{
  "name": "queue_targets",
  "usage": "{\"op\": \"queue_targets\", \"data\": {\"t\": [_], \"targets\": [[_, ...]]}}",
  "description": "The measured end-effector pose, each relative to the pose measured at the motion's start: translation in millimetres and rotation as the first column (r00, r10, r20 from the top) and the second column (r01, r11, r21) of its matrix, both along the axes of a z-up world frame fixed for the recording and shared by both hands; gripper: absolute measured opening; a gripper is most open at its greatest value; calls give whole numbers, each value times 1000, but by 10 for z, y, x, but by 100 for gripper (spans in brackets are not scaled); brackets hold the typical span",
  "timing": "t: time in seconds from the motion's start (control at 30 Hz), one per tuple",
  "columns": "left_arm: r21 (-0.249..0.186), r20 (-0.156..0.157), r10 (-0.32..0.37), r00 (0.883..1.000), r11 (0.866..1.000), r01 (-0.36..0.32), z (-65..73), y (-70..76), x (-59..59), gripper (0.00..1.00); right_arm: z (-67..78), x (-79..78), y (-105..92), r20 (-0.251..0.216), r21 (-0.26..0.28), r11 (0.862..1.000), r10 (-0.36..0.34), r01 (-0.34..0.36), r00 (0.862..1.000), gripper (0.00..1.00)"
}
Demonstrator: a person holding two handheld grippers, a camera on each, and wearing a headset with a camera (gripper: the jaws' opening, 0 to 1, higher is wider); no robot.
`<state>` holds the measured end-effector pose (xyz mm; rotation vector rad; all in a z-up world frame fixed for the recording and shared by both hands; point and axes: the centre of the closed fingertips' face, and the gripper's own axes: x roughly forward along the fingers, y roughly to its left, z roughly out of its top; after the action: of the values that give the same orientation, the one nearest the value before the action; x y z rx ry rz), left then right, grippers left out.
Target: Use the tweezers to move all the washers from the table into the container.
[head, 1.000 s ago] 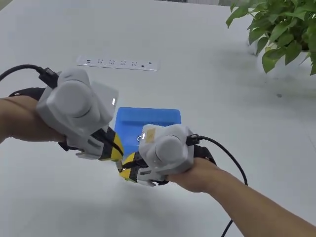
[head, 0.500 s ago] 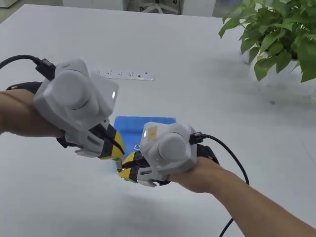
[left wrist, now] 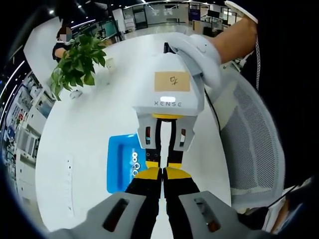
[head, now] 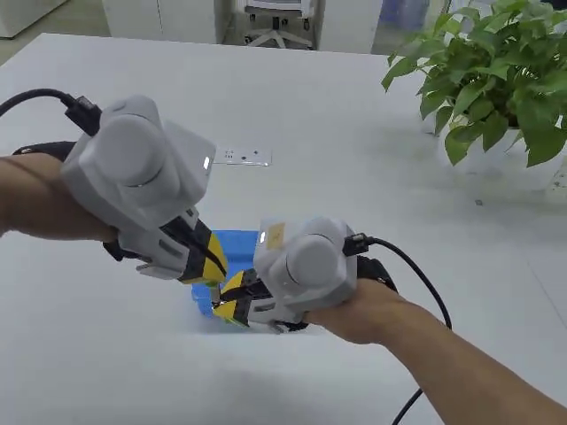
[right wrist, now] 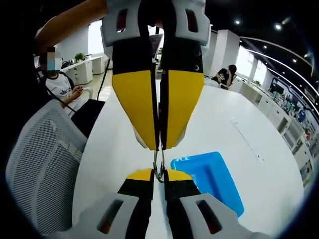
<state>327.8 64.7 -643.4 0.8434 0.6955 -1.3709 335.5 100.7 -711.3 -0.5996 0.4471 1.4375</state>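
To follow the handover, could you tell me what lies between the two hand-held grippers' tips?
Thin metal tweezers span that gap, from left hand-held gripper to right hand-held gripper, in the right gripper view.

Washers (left wrist: 134, 162) are lying in the tray (head: 237, 241) on the table (head: 354, 133); the power strip (head: 242, 157) is sitting at its 12 o'clock, the plant (head: 496, 71) at 2 o'clock.
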Motion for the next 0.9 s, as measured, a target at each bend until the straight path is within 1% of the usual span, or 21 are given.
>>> {"op": "queue_targets", "data": {"t": [0.17,0.37,0.53,0.6,0.9], "targets": [[-14,22,-10,1000,1000,10,42,-50,105,5,45,118,-35,16,2,1000,-15,15,1000,9],[-23,29,-20,999,1000,21,29,-82,189,5,27,226,-80,30,-7,1000,-27,27,999,9],[-27,40,-26,999,999,28,-7,-103,275,5,-4,308,-119,33,-11,999,-39,39,999,9],[-32,41,-27,999,999,28,-22,-110,308,5,-19,342,-133,31,-11,999,-43,43,999,9],[-27,43,-30,999,999,31,-124,-125,450,5,-127,487,-189,32,-19,998,-60,61,998,9]]}}
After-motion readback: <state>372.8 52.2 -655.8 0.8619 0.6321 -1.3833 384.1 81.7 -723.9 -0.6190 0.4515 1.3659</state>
